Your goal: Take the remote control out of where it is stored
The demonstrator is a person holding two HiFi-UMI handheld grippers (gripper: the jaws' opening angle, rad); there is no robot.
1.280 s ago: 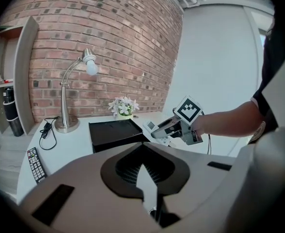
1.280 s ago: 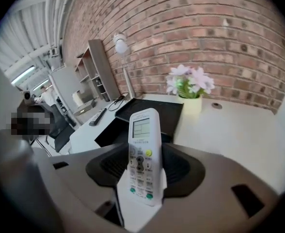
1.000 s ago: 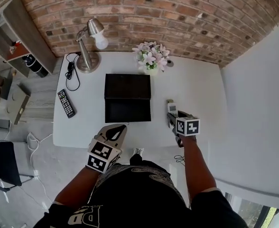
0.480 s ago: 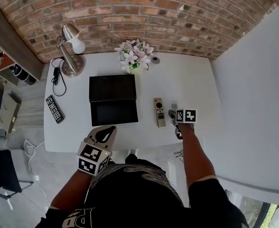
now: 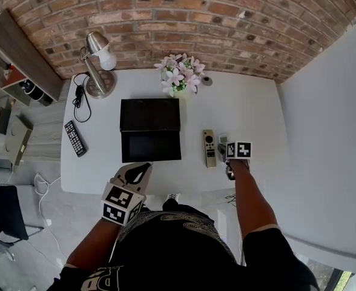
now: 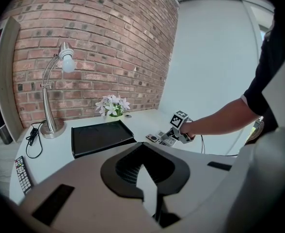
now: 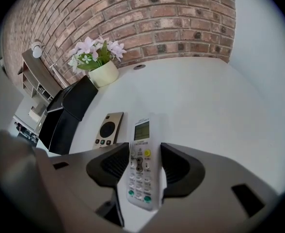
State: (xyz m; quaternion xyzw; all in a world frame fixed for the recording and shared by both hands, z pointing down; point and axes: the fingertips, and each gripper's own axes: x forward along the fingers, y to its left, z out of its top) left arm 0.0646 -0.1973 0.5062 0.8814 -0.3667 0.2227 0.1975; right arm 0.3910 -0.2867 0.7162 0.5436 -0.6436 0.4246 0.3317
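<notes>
Closest to the person, the left gripper (image 5: 140, 170) hangs just off the front edge of the white table (image 5: 250, 114), its jaws pressed together with nothing between them. Over to the right, the right gripper (image 7: 142, 158) reaches in over the tabletop and pinches a white remote control with a small screen and coloured buttons (image 7: 141, 130), one pad against each long side. That remote is out of the box and sits low at the table surface, right of the box; I can't tell whether it is actually resting on the table. Just beside it on the left lies a slim gold remote with a round black dial (image 5: 209, 148), flat on the table and parallel to it. Left of that, near the middle of the table, a black rectangular box (image 5: 151, 111) lies open, and from here it looks dark and bare inside. Well apart, near the left edge, a black button remote (image 5: 75, 138) lies at a slant. Farther back stand a silver desk lamp (image 5: 98, 62) with its black cord (image 5: 78, 96) looped beside it, and a pot of pale pink flowers (image 5: 179, 77), both close to the red brick wall (image 5: 196, 17)
</notes>
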